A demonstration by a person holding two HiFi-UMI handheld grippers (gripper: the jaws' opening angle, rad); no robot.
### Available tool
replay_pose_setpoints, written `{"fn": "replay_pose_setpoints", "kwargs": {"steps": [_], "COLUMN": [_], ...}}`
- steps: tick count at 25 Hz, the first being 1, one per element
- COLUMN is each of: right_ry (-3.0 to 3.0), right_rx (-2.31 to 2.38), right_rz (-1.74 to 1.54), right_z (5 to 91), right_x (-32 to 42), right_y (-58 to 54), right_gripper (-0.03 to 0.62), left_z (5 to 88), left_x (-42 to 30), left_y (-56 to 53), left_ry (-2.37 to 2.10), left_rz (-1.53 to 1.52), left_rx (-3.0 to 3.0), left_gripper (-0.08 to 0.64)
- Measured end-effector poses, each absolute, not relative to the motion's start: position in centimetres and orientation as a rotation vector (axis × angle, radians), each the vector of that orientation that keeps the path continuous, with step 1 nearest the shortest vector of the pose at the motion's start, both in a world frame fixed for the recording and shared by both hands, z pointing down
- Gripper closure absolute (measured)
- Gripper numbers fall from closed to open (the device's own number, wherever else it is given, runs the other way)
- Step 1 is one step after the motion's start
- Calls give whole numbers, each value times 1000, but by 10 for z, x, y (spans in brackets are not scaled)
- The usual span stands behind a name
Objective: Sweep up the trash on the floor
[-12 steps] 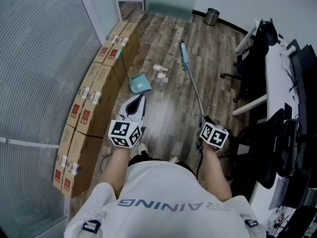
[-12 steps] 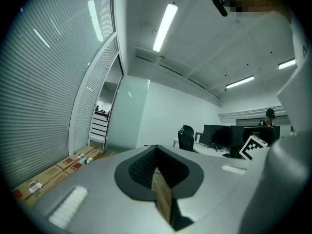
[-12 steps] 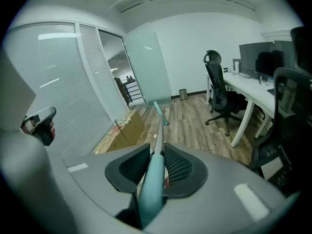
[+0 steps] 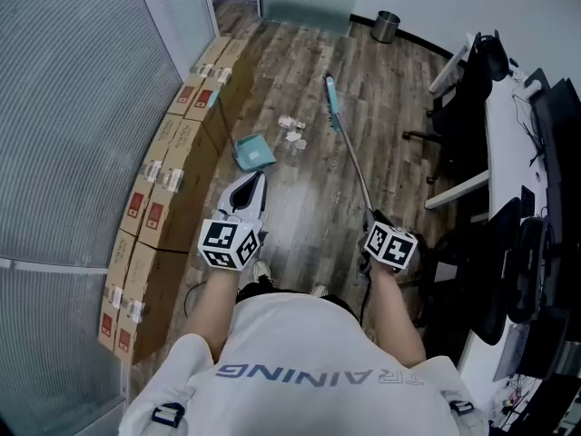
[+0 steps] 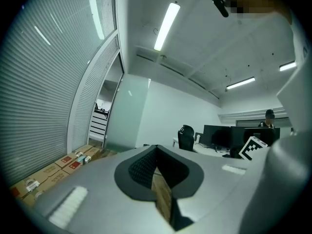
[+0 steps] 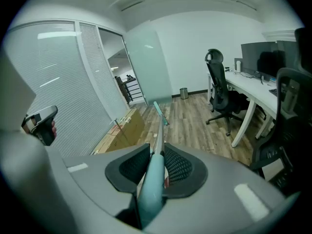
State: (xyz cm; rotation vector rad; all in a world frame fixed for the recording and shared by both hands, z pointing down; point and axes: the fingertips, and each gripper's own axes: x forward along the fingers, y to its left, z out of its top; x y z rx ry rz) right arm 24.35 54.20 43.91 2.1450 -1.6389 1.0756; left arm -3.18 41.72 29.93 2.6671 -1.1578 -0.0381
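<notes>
Broom (image 4: 350,155) work, R side, trash (image 4: 292,133) ahead.
Pinching teal broom handle w/ R gripper (image 4: 375,219), brush end near trash on floor (image 4: 300,209); L gripper (image 4: 247,187) pressed together, nothing btwn; dustpan (image 4: 255,153) just beside trash.

Office furniture and storage around the edges, head view
A row of cardboard boxes (image 4: 172,166) runs from 8 to 11 o'clock along the slatted glass wall (image 4: 73,107). A round metal waste bin (image 4: 386,27) stands at 1 o'clock. A black office chair (image 4: 463,98) sits at 2 o'clock beside the white desk (image 4: 504,143), which bears dark monitors (image 4: 554,125).
</notes>
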Motion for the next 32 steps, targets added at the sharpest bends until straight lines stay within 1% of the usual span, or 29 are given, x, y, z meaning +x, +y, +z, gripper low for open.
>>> {"fn": "replay_pose_setpoints", "kwargs": {"steps": [12,26,32], "right_ry": [-1601,-1558,-1547], "right_rx": [2167,2184,2127], "right_rz": [1109,1165,1178], "right_z": [444,464,476], "right_x": [231,180,178], "right_y": [521,467,435], "right_gripper": [486,486,486], "left_z": [306,337,346], "left_x": [-47,-131,-132], "left_y": [389,327,296], "left_ry": [-1140,-1156,-1160], "left_rz": [-50,-15,10], "left_rx": [2652,2584,2564], "left_gripper": [558,558,558]}}
